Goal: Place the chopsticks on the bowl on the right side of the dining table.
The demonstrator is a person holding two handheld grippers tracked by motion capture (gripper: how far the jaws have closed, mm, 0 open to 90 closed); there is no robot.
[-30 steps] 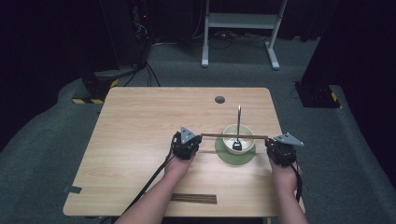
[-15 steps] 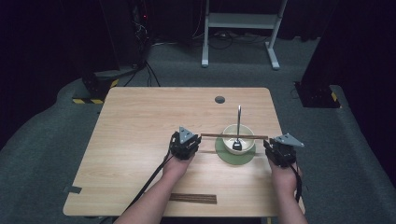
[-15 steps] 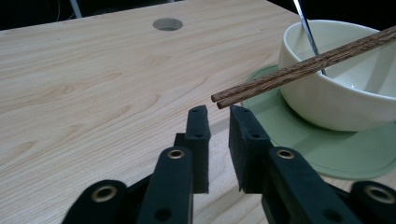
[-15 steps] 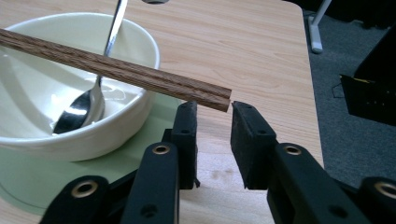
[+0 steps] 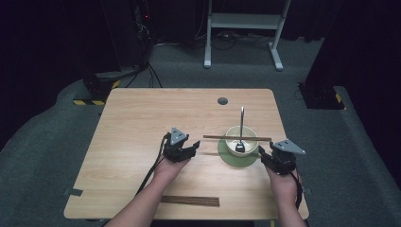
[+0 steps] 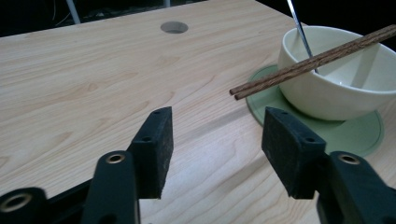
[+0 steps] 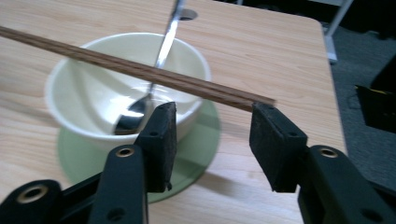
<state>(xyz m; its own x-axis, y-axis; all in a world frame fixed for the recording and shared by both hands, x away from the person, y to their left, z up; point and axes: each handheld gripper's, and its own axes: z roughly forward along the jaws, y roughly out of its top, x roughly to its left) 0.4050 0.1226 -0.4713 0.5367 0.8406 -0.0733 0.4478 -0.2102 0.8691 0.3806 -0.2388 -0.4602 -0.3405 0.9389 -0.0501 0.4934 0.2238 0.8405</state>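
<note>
A pair of brown chopsticks [image 5: 236, 138] lies across the rim of a cream bowl [image 5: 249, 143] that stands on a green saucer [image 5: 231, 160]. A metal spoon [image 5: 241, 124] leans in the bowl. My left gripper [image 5: 194, 150] sits just left of the chopsticks' left end, and my right gripper [image 5: 263, 156] is near their right end. Both sets of jaws have just been opening and hold nothing. In the left gripper view the gripper [image 6: 215, 149] faces the chopstick tips [image 6: 238, 91] and the bowl [image 6: 336, 88]. In the right gripper view the gripper [image 7: 212, 140] stands below the chopsticks [image 7: 140, 70].
A second pair of dark chopsticks [image 5: 190, 201] lies near the table's front edge, between the forearms. A round cable hole [image 5: 222, 100] sits at the back of the wooden table [image 5: 137, 123]. Dark floor and equipment stands surround the table.
Both grippers have opened and let go of the chopsticks' ends, then drawn back a little toward the person. The chopsticks now rest on the bowl's rim.
</note>
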